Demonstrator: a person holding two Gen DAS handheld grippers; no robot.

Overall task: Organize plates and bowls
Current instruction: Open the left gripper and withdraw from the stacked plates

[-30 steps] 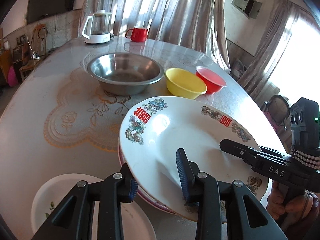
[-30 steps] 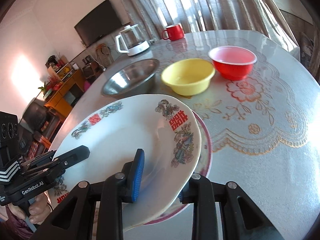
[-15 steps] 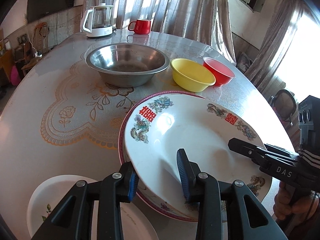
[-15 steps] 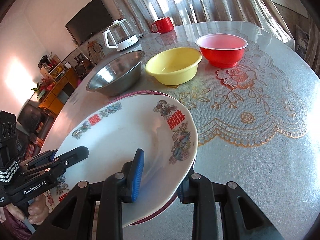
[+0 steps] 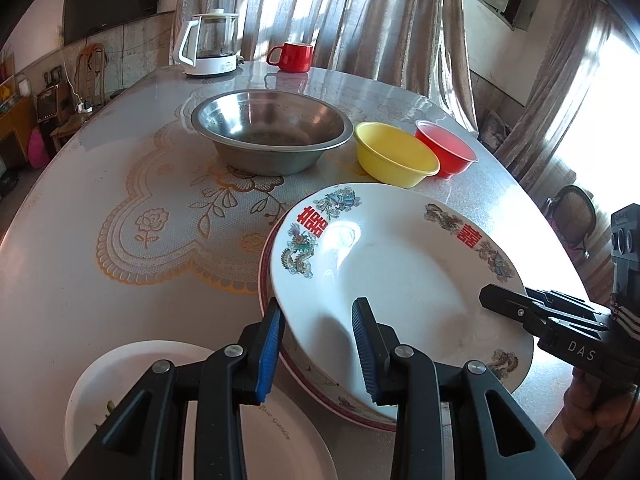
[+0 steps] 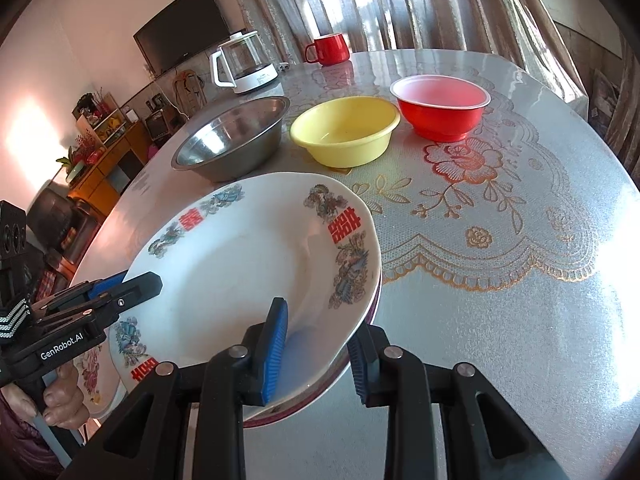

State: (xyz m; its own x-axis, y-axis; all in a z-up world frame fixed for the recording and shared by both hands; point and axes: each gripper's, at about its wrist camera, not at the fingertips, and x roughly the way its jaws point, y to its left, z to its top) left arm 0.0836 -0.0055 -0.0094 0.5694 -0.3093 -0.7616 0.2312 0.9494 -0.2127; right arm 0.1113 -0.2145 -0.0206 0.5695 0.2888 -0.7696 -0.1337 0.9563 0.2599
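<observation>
Dragon plate [image 5: 400,276] is held from two sides: left gripper [image 5: 318,350] straddles its near-left rim, right gripper [image 6: 320,350] straddles the opposite rim. In each wrist view one blue pad [image 5: 365,350] lies over the plate's face and the other sits under or outside the rim. Firm pinch or loose bracket: cannot be told for either.

Plate sits over a red-rimmed plate [image 5: 267,264], nearly concentric; only a thin crescent of the lower rim shows. Whether the upper plate is fully seated or slightly lifted and tilted cannot be told.

Key relation: the plate lies straight ahead of both grippers, between them, grip line running across its diameter. Neither hand is nearer; both are at the rim.

A white plate [image 5: 132,376] lies just beside the stack, under the left gripper. That plate is nearest the left hand if it is to go on the stack.

Room: steel bowl [image 5: 269,136], yellow bowl [image 5: 394,156] and red bowl [image 5: 446,148] stand in a row beyond the stack, yellow near the plate's far edge. Table [image 6: 520,280] to the right is open. Table edge runs close behind the stack on the near side, so little margin there. Kettle [image 5: 208,46] and mug [image 5: 294,56] are well apart, at the far end.
</observation>
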